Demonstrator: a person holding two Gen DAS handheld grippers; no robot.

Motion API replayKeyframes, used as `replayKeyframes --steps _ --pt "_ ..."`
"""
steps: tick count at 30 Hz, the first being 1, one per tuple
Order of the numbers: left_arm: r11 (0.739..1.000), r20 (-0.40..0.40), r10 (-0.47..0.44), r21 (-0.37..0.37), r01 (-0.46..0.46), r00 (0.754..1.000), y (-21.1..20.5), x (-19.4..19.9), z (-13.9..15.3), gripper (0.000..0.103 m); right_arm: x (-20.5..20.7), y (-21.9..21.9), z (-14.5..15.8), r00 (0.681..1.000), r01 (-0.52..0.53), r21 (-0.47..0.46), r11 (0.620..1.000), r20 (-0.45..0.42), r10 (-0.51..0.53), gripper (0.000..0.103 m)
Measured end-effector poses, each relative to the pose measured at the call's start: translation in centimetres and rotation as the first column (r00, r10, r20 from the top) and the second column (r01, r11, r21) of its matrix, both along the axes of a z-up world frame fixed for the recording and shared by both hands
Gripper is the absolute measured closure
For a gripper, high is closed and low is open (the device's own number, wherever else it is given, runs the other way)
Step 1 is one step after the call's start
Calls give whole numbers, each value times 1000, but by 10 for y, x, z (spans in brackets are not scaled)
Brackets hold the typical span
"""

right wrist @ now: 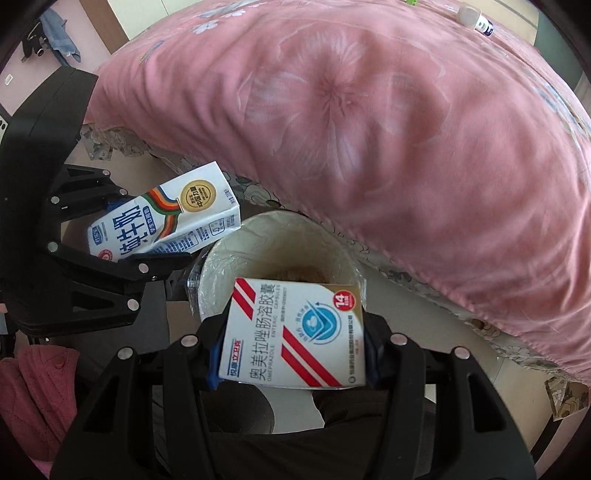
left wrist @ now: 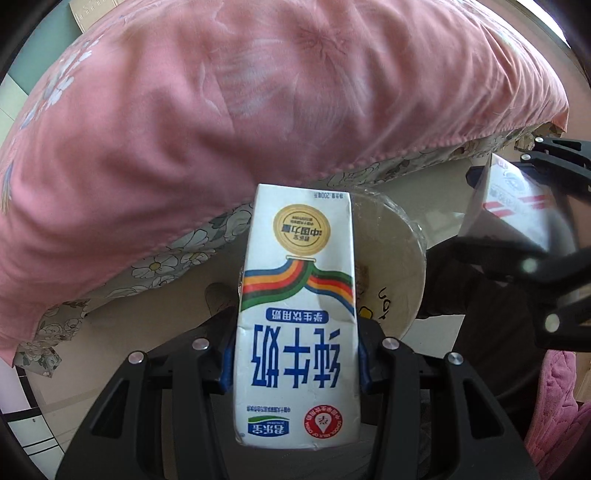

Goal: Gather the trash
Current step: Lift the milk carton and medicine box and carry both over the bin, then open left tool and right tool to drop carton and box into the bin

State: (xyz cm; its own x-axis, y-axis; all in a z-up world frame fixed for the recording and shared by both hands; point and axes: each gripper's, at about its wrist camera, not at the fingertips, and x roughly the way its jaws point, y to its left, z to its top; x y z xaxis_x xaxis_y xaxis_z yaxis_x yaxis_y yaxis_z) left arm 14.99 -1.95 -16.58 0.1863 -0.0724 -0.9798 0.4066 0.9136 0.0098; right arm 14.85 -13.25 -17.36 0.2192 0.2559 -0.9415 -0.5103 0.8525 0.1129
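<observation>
My left gripper (left wrist: 295, 363) is shut on a white milk carton (left wrist: 297, 317) with blue lettering and a rainbow stripe, its blue pads pressed on both sides. Behind the carton stands a cream waste bin (left wrist: 399, 258) lined with clear plastic. My right gripper (right wrist: 293, 352) is shut on a white medicine box (right wrist: 295, 336) with red stripes, held over the open bin (right wrist: 221, 273). In the right wrist view the left gripper (right wrist: 127, 236) with the milk carton (right wrist: 162, 218) hangs at the bin's left side. The right gripper (left wrist: 532, 206) with the medicine box (left wrist: 513, 199) shows at the left view's right edge.
A pink floral quilt (left wrist: 240, 92) on a bed (right wrist: 369, 110) overhangs the bin from behind. A small bottle (right wrist: 476, 18) lies on the quilt's far side. Pink quilted fabric (right wrist: 33, 391) is at the lower left, and pale floor (right wrist: 406, 306) surrounds the bin.
</observation>
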Motion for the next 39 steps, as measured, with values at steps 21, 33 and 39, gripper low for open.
replayKeyframes --steps 21,33,39 --pt "993 -230 93 -44 -105 969 7 21 -97 53 16 16 -123 969 34 -51 998 -242 -46 47" --pt "981 -292 162 -57 -187 942 5 39 -138 53 22 23 -173 941 82 -66 995 -323 -99 47" --pt "961 -360 213 -92 -262 908 6 44 -162 53 29 17 -198 910 150 -59 987 -382 -161 47"
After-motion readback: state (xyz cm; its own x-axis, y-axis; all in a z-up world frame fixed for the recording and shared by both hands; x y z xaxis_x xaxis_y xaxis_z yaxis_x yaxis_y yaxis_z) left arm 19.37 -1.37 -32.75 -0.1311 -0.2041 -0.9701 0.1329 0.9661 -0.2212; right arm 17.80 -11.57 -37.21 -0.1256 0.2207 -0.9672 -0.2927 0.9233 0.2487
